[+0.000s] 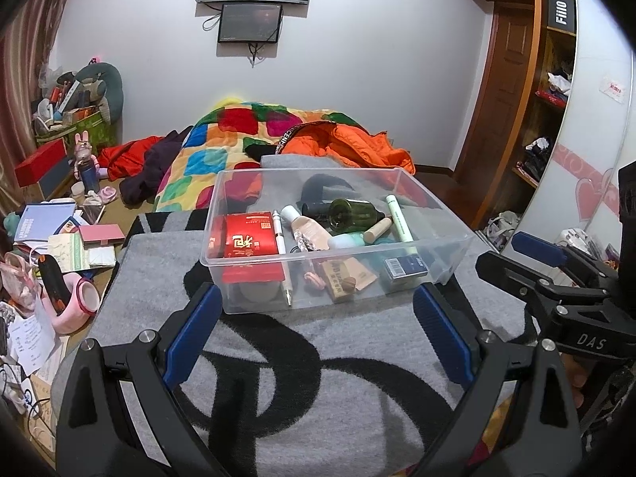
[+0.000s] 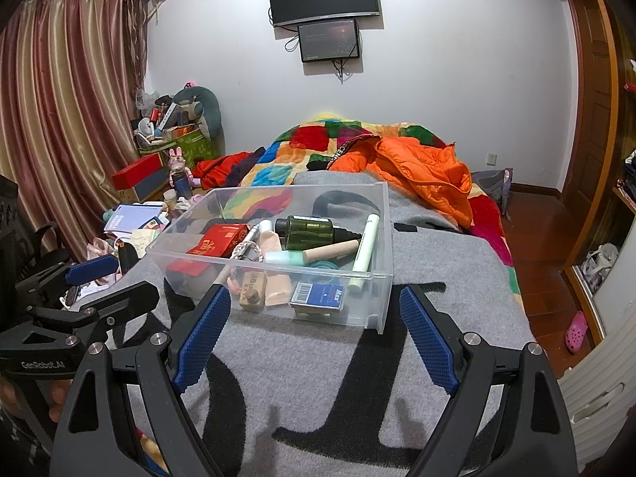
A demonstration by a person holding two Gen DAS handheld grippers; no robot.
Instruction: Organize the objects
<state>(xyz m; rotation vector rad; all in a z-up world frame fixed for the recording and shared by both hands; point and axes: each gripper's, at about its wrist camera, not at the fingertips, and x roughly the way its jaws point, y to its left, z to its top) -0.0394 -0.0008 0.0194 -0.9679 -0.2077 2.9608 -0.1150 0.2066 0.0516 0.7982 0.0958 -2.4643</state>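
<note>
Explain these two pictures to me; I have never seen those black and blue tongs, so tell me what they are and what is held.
Each is a hand-held grasping tool with a camera looking along its fingers. One picture is from the left tool, the other from the right tool; each also shows the other at its edge. Both are open and hold nothing. Ahead, on a grey blanket on a bed, stands a clear plastic bin with a green bottle, a red packet, a white pen and a blue box.
</note>
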